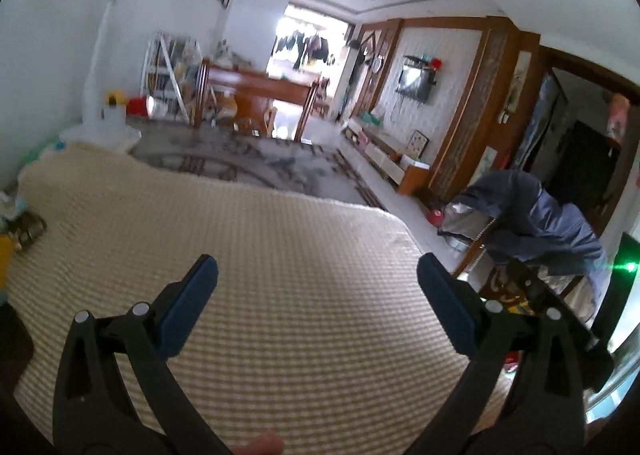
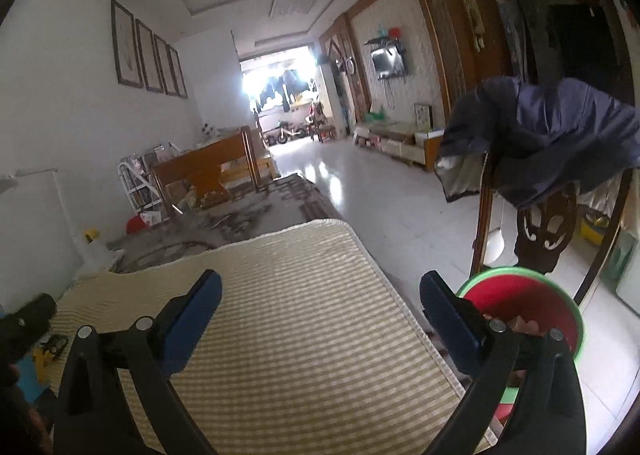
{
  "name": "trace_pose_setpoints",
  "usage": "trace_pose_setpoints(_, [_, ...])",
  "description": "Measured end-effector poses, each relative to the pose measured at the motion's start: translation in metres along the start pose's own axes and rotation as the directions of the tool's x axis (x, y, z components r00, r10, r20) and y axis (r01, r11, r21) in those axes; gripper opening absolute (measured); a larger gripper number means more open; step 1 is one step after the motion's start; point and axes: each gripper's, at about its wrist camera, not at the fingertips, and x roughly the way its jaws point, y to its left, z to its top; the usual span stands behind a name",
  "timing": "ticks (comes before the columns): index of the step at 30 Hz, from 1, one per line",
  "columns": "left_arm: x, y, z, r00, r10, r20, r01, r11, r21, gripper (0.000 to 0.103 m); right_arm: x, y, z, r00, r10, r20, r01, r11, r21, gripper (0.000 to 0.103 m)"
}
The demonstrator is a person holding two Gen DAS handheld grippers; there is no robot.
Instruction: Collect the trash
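Observation:
My left gripper (image 1: pixel 318 265) is open above a cream woven mat (image 1: pixel 280 255), with nothing between its blue pads (image 1: pixel 188 307). My right gripper (image 2: pixel 320 280) is also open and empty over the same striped mat (image 2: pixel 300 315). A red bin with a green rim (image 2: pixel 520 295) stands on the floor just right of the mat, partly hidden behind the right finger. Small loose items, yellow and blue (image 2: pixel 40 359), lie at the mat's left edge. A dark patterned scrap (image 1: pixel 28 229) shows at the far left in the left wrist view.
A wooden chair draped with a blue jacket (image 2: pixel 552 143) stands right of the mat, also seen as the jacket (image 1: pixel 536 223). A patterned rug (image 1: pixel 248 159), a wooden bench (image 2: pixel 208 171) and a white rack (image 1: pixel 168 75) lie beyond. White tiled floor (image 2: pixel 380 207) runs along the right.

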Motion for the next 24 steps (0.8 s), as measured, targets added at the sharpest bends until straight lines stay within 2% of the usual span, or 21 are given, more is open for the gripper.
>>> trace_pose_setpoints(3, [-0.004, -0.009, -0.001, 0.999, 0.037, 0.012, -0.038, 0.997, 0.068, 0.098, -0.003, 0.005, -0.003, 1.0, -0.001, 0.016, 0.001, 1.0, -0.028, 0.096])
trace_pose_setpoints(6, [-0.005, -0.013, -0.002, 0.998, 0.052, 0.024, -0.054, 0.994, 0.093, 0.098, -0.008, 0.01, -0.004, 0.999, 0.008, 0.048, -0.005, 0.998, -0.055, 0.096])
trace_pose_setpoints(11, [-0.009, -0.01, -0.005, 0.994, 0.081, 0.071, -0.088, 0.992, 0.093, 0.098, -0.018, 0.016, -0.003, 0.993, 0.023, 0.118, -0.012, 0.996, -0.092, 0.096])
trace_pose_setpoints(13, [-0.01, -0.006, -0.005, 0.994, 0.073, 0.082, -0.079, 0.994, 0.079, 0.098, -0.023, 0.018, -0.002, 0.987, 0.041, 0.152, -0.024, 0.994, -0.108, 0.096])
trace_pose_setpoints(18, [-0.002, -0.005, -0.007, 0.998, 0.052, 0.024, -0.053, 0.997, 0.059, 0.098, -0.033, 0.02, -0.002, 0.975, 0.054, 0.215, -0.023, 0.989, -0.148, 0.096])
trace_pose_setpoints(24, [0.004, -0.011, -0.012, 0.999, 0.048, -0.019, -0.046, 0.995, 0.093, 0.098, -0.031, 0.024, -0.002, 0.975, 0.071, 0.21, -0.032, 0.982, -0.185, 0.096])
